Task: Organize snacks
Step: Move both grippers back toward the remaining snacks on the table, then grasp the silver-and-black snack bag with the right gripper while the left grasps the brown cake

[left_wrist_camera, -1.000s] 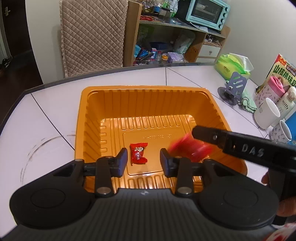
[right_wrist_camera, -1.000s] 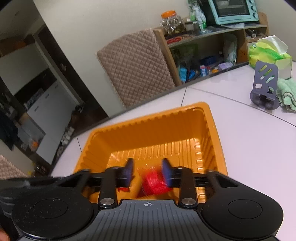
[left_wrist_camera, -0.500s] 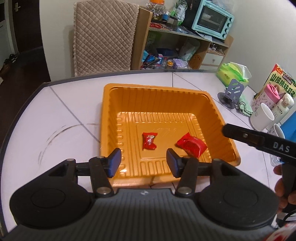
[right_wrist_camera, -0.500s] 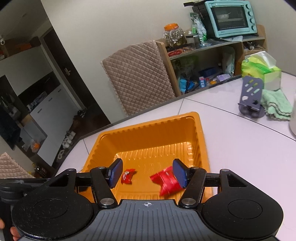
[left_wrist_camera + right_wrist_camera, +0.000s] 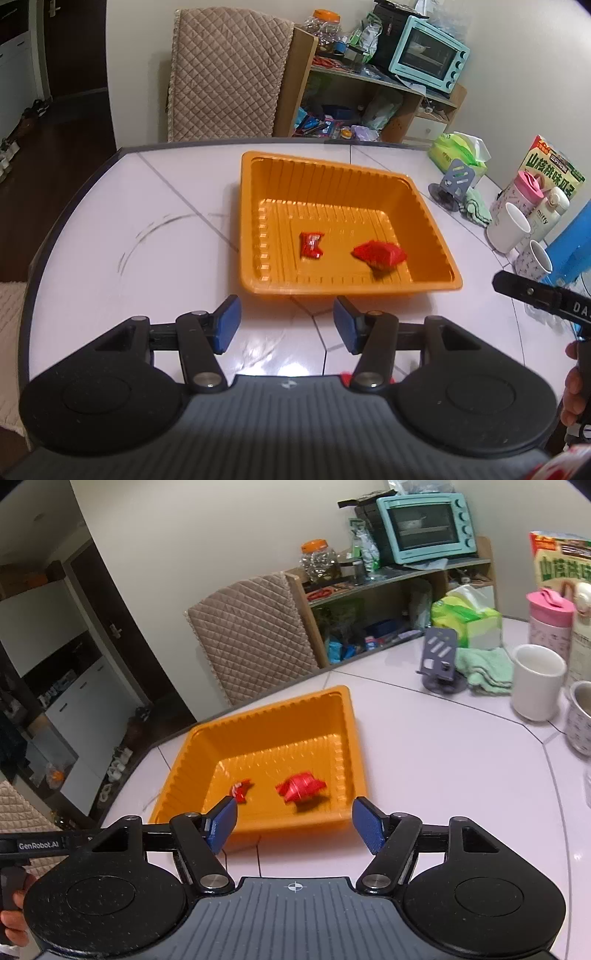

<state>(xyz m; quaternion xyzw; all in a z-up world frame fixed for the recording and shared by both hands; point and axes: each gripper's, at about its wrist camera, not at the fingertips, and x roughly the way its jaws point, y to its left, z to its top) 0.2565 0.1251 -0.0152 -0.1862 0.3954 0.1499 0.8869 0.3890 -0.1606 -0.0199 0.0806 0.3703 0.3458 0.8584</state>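
Note:
An orange plastic tray (image 5: 332,177) (image 5: 266,720) sits on the white table. Two red snack packets lie in it: a small flat one (image 5: 311,244) (image 5: 241,789) and a larger crumpled one (image 5: 380,254) (image 5: 301,786). My left gripper (image 5: 286,324) is open and empty, held above the table in front of the tray's near edge. My right gripper (image 5: 294,823) is open and empty, also back from the tray; its arm shows at the right of the left wrist view (image 5: 543,299).
At the right stand white mugs (image 5: 508,228) (image 5: 537,685), a pink bottle (image 5: 550,624), a snack box (image 5: 550,173), a grey phone stand (image 5: 456,181) (image 5: 439,657), a green cloth (image 5: 484,670) and tissues (image 5: 461,153). A quilted chair (image 5: 225,74) stands behind the table.
My right gripper opened and let the larger red packet drop into the tray. Both grippers then drew back and up away from the tray.

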